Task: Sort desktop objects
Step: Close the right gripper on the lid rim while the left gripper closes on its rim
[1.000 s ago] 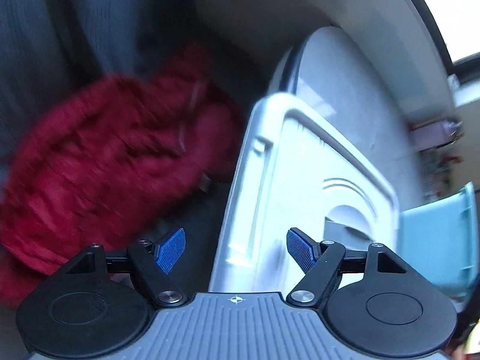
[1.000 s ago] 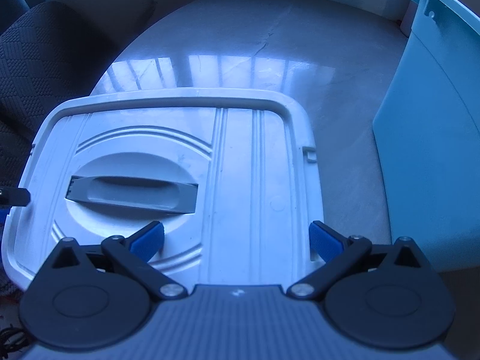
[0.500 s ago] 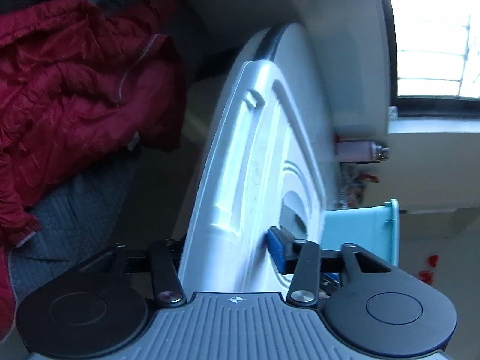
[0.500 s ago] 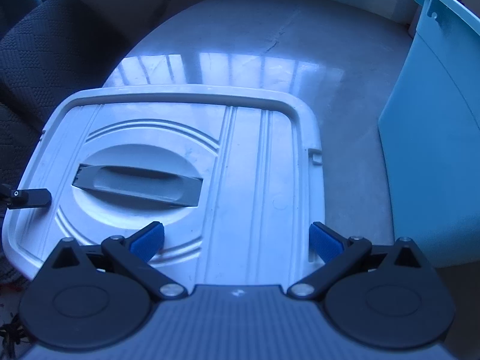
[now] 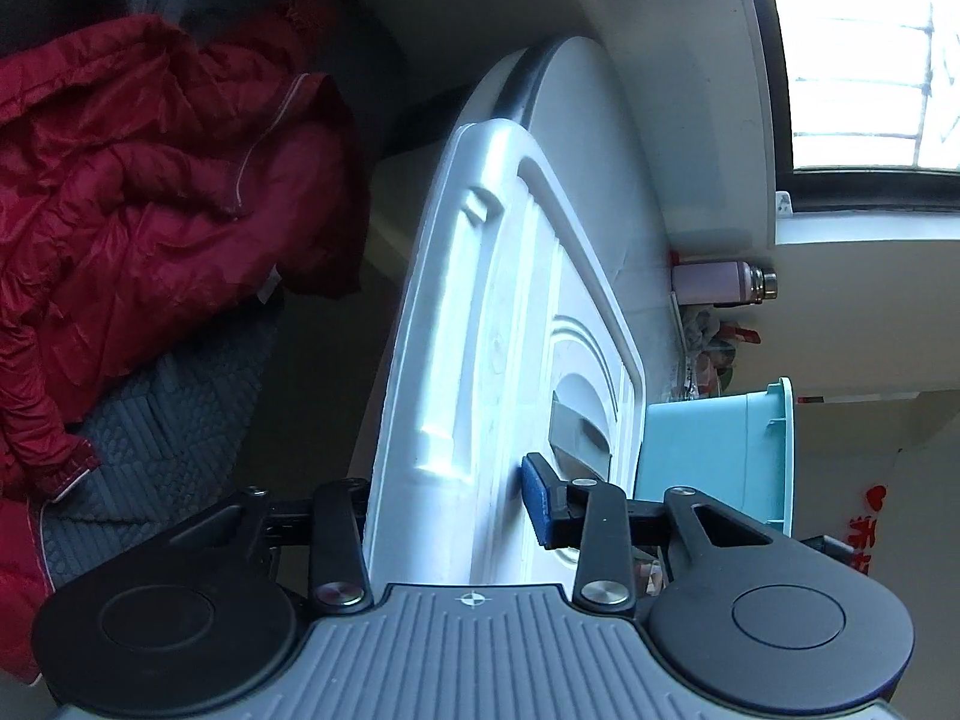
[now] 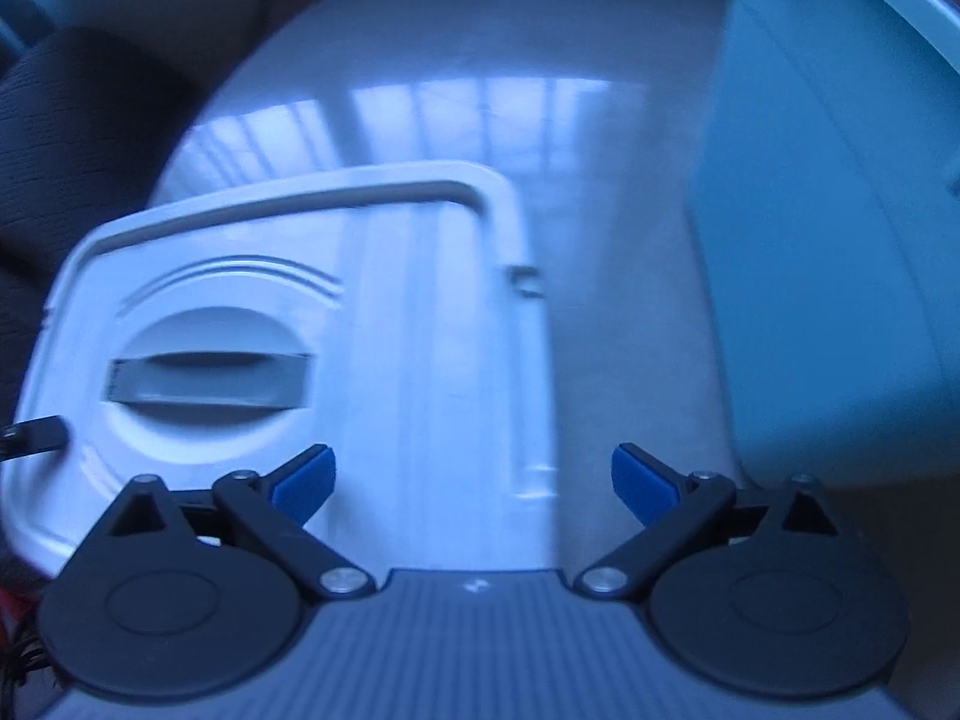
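A white plastic lid point(image 5: 480, 330) with a recessed grey handle lies on the pale round table point(image 6: 480, 90). My left gripper point(image 5: 450, 504) grips the lid's near edge. Its jaws are closing, one blue pad point(image 5: 534, 498) on the top face and the other finger hidden under the lid. In the right wrist view the lid point(image 6: 390, 300) sits lower left, with the left gripper's finger point(image 6: 36, 435) at its left edge. My right gripper point(image 6: 472, 480) hovers over the lid's right edge. Its jaws are wide but closing, with nothing pressed between the pads. A teal bin point(image 6: 840, 240) stands to the right.
A red padded jacket point(image 5: 150, 210) lies on a dark quilted seat beside the table. A pink bottle point(image 5: 720, 282) and small clutter stand past the teal bin point(image 5: 708, 450) near the window. A dark chair point(image 6: 72, 120) sits at the table's left.
The left gripper's jaws went from wide apart to clamped over the lid's edge, and the hand tilted. The right gripper shifted right, toward the teal bin, and its view is now blurred.
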{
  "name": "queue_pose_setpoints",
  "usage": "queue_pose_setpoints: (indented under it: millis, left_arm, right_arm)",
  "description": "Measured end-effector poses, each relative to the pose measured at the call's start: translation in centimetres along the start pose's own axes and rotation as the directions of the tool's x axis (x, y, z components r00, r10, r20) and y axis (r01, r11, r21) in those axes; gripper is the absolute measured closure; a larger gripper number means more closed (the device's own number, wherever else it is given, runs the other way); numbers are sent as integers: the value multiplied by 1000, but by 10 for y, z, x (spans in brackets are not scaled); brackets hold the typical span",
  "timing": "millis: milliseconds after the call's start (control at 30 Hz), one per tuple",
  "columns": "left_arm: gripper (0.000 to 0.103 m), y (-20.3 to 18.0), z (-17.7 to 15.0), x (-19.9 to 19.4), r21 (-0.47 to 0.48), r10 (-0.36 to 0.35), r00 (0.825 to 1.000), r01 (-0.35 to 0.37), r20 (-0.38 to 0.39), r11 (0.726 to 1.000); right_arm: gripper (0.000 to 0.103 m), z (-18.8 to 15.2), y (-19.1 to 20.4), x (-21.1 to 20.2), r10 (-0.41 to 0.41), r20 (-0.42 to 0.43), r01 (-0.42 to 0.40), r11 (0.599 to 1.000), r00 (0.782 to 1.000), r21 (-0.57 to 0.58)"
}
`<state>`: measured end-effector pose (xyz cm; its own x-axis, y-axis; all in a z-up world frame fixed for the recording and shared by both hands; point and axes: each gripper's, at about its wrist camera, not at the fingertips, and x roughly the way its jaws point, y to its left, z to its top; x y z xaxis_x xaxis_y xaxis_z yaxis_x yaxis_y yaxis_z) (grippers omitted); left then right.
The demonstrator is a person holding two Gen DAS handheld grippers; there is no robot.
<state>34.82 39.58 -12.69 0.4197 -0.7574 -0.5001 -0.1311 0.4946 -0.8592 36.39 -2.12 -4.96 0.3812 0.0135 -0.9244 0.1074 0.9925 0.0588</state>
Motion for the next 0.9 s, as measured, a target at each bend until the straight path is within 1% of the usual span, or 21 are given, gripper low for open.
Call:
queue_pose_setpoints:
  millis: [33,67,100,133,167,200,233,267,300,333,367,400,433,533,600,667,767,800,900]
  left_arm:
    - [64,0,0,0,2,1,1000,-1,1,1000]
    - [63,1,-1,0,-4,-6,1000,6,1,1000]
    - [63,2,-1,0,-5,-4,1000,4,0,1000]
    - [63,2,-2,0,-6,-1,1000,1,-2,1000]
    - [62,2,-3,-2,-3,3,1000,-3,4,1000]
    - [62,2,-3,-4,3,11,1000,-11,10,1000]
    - [63,3,-3,-7,-1,12,1000,-12,19,1000]
    - [63,3,-3,-10,-3,11,1000,-11,24,1000]
    - [63,2,-4,-12,4,13,1000,-13,25,1000]
    - [63,0,-4,-14,15,19,999,-19,28,1000]
    - [63,-2,-5,-16,22,20,999,-21,30,1000]
    - [64,-3,-5,-17,29,23,999,-24,32,999]
    - [64,-4,-5,-18,32,19,999,-20,35,999]
    - [64,-4,-7,-20,34,18,999,-19,42,999]
    - [64,1,-8,-19,13,20,999,-20,36,1000]
    - [63,4,-10,-19,-3,14,999,-14,40,1000]
    - [63,3,-13,-20,-1,19,999,-19,45,1000]
    - [63,3,-13,-20,0,20,999,-20,43,1000]
    - [63,2,-13,-19,1,22,999,-22,41,1000]
  right_arm:
    - [6,-2,-5,3,13,-8,-13,1000,1000,27]
    - [4,-3,-10,6,57,-15,-56,996,998,68]
    - [5,-4,-9,6,59,-5,-59,997,998,59]
    - [13,-5,-8,6,62,4,-62,997,998,50]
    - [27,-5,-6,3,83,16,-84,996,996,40]
    - [35,-4,-5,1,80,19,-80,996,997,44]
    - [49,-3,-5,-2,77,22,-78,996,997,50]
    - [57,-2,-12,-3,97,30,-99,992,995,75]
    - [61,-1,-18,-4,118,21,-120,988,993,102]
    - [69,-1,-20,-5,129,8,-129,987,992,100]
    - [75,-1,-19,-8,123,8,-123,989,992,76]
    - [79,-1,-16,-12,108,5,-108,993,994,41]
    - [85,-2,-12,-15,82,7,-82,997,997,5]
    - [85,0,-9,-14,58,8,-57,998,998,-33]
    - [85,1,-8,-13,53,-5,-53,998,999,-27]
    - [84,8,-16,-9,69,-21,-69,997,997,-16]
    - [83,16,-26,-7,109,-57,-107,993,992,44]
    - [82,19,-20,-5,111,-68,-108,993,991,48]
    - [80,25,-19,-1,113,-93,-109,993,989,51]
